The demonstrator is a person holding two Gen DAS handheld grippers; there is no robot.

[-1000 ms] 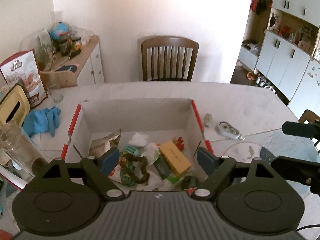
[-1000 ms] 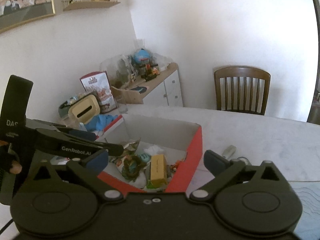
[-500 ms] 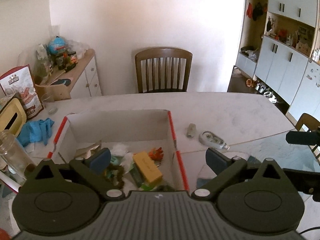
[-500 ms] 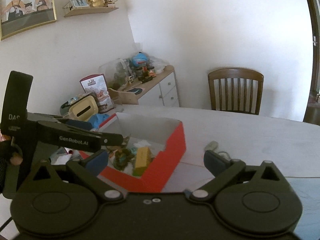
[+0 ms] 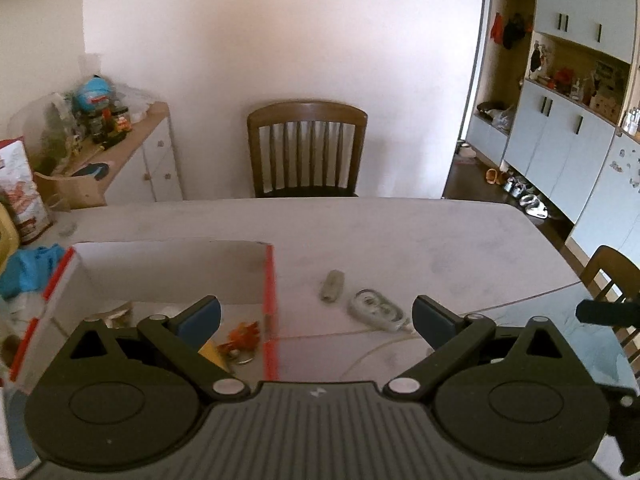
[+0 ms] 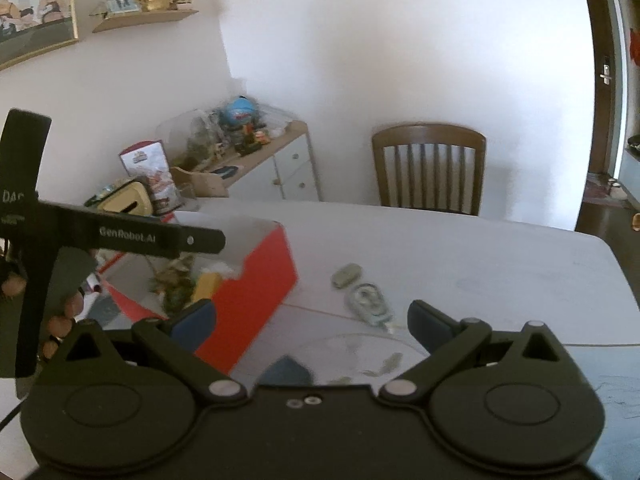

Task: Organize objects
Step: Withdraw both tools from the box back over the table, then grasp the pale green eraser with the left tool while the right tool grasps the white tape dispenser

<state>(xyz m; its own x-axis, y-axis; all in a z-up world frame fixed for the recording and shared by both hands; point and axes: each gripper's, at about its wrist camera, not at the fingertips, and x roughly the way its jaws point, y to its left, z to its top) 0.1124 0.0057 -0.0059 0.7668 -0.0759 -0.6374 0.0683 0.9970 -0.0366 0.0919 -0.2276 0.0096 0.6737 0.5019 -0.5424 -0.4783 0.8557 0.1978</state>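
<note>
- The left gripper (image 5: 316, 314) is seen with its jaws spread to the widest, and nothing is held between them.
- The right gripper (image 6: 312, 320) is also kept wide apart and empty, above a clear round plate (image 6: 360, 354).
- A red box (image 6: 256, 296) with white inside walls is placed on the table (image 5: 400, 236), at the left of both grippers; small things are gathered in it.
- A small grey oblong object (image 5: 333, 286) and a white coiled cable (image 5: 376, 310) are lying just beside each other on the table, right of the box.
- A wooden chair (image 5: 306, 148) is standing behind the table.

"GenRobot.AI" on left hand-held gripper (image 6: 160, 236), "DAC"
</note>
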